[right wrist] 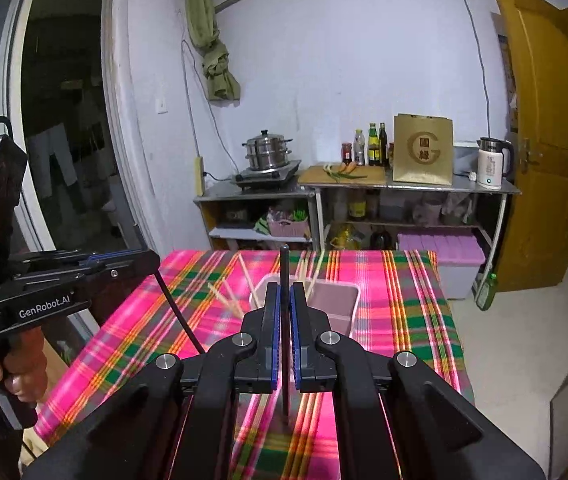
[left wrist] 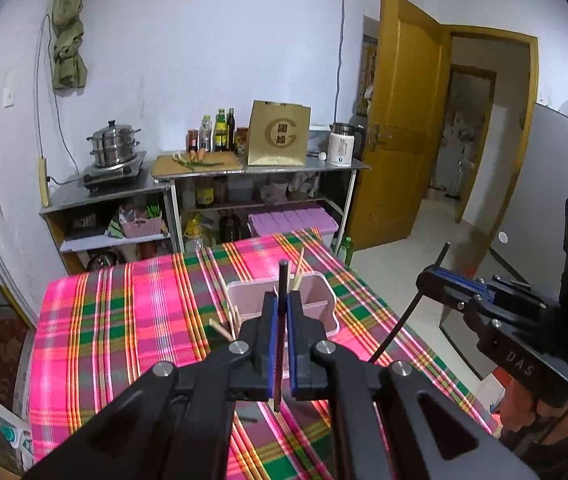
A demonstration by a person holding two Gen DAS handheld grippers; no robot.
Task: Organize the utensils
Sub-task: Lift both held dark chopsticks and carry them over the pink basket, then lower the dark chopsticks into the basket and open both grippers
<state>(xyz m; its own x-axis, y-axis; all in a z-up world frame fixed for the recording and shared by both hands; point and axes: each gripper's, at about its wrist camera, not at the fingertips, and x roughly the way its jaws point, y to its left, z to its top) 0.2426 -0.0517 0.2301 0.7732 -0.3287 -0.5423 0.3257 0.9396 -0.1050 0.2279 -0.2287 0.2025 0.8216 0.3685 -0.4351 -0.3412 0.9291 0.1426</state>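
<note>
A dark chopstick point(left wrist: 282, 280) is pinched upright in the left gripper point(left wrist: 282, 308), jaws clamped right down on it. Same deal on the right gripper point(right wrist: 285, 300): another dark chopstick point(right wrist: 284, 264) is squeezed tight. Both are held above the plaid tablecloth point(left wrist: 124, 320), just short of the pink bin point(right wrist: 333, 304). Pale wooden chopsticks point(right wrist: 226, 300) are seen leaning in the bin and scattered just left of it.

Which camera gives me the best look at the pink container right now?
The right wrist view: the pink container shows its right compartment and rim beside the right gripper. In the left wrist view the left gripper covers its middle.
</note>
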